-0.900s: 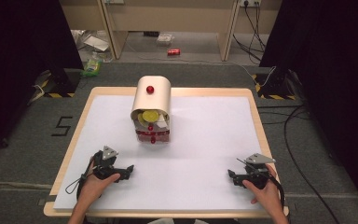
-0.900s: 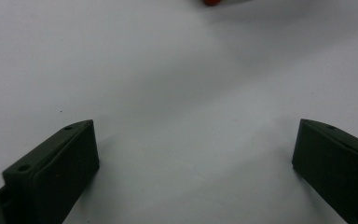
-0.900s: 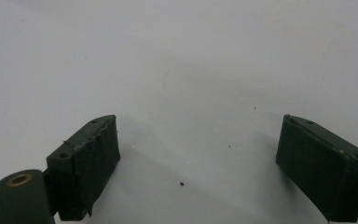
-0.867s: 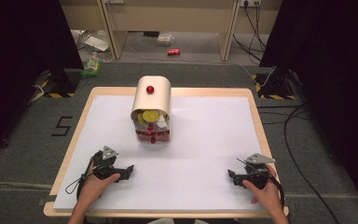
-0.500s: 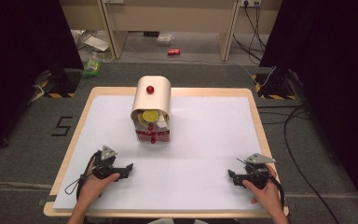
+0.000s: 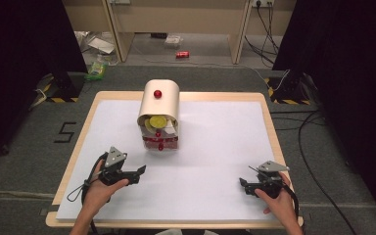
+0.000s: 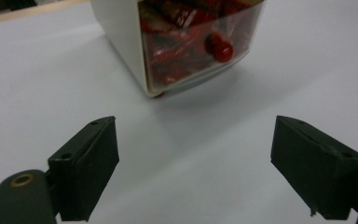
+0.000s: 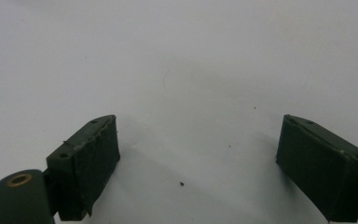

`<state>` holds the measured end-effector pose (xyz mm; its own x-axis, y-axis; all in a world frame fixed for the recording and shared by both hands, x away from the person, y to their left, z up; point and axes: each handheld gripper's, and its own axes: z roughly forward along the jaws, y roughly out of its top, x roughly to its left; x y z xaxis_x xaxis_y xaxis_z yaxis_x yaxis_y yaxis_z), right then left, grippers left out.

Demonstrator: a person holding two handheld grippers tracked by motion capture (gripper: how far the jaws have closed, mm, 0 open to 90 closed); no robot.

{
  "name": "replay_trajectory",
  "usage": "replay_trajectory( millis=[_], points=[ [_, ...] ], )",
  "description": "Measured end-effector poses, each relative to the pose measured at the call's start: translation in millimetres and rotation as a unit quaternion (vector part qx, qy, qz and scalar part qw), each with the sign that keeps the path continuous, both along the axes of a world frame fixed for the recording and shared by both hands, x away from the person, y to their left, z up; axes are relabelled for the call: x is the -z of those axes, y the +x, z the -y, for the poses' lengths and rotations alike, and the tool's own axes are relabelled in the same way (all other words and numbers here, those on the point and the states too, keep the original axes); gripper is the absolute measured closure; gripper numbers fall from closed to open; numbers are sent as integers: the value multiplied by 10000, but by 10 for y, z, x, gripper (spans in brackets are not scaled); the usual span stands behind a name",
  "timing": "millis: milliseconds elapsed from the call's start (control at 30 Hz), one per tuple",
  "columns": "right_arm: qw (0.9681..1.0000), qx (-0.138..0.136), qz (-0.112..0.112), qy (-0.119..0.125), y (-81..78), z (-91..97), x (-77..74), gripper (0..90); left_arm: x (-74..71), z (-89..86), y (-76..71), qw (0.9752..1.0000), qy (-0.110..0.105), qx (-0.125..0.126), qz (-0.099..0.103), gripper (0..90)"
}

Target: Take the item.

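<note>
You can read one mark: a black "5" (image 6: 66,132) on the grey floor (image 6: 24,161), just left of the tabletop (image 6: 215,161). The red packets (image 7: 177,51) behind the box's clear front carry print, but it is too blurred for you to make out any word.

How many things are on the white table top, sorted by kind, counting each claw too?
Bread-bin style container with red knobs: 1
Left claw, open: 1
Right claw, open: 1
Total: 3
</note>
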<state>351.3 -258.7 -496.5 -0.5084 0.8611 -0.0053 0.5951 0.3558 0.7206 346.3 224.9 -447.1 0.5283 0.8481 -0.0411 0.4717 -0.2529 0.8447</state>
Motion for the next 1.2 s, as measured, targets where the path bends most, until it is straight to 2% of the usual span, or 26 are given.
replay_trajectory(
  millis=[267, 333, 367, 500, 633, 733, 933, 1200],
  points=[
    [10000, 2, -1, 1, 0, 0, 0, 135, -189, 102, 29, 9996, -4, 139, 227, 151],
    [10000, 1, -2, 1, 0, 0, 0, 135, -280, 138, 42, 9992, -78, 262, 278, 151],
    [10000, 1, -2, 1, 0, 0, 0, 135, -280, 138, 42, 9992, -78, 262, 278, 151],
    [10000, 4, -2, 8, 0, -1, 0, 135, -423, 194, 39, 9984, 19, 353, 446, 151],
    [10000, 4, -1, 7, 0, -1, 1, 135, -559, 259, 54, 9972, 2, 476, 570, 151],
    [10000, 5, -2, 8, 0, -1, 1, 135, -659, 330, 96, 9962, 115, 566, 656, 151],
    [10000, 3, -3, 8, 0, -1, 1, 134, -756, 402, 143, 9949, 184, 642, 754, 151],
    [10000, 4, -4, 10, 1, -1, 1, 134, -821, 454, 279, 9947, 247, 608, 787, 152]
  ],
)
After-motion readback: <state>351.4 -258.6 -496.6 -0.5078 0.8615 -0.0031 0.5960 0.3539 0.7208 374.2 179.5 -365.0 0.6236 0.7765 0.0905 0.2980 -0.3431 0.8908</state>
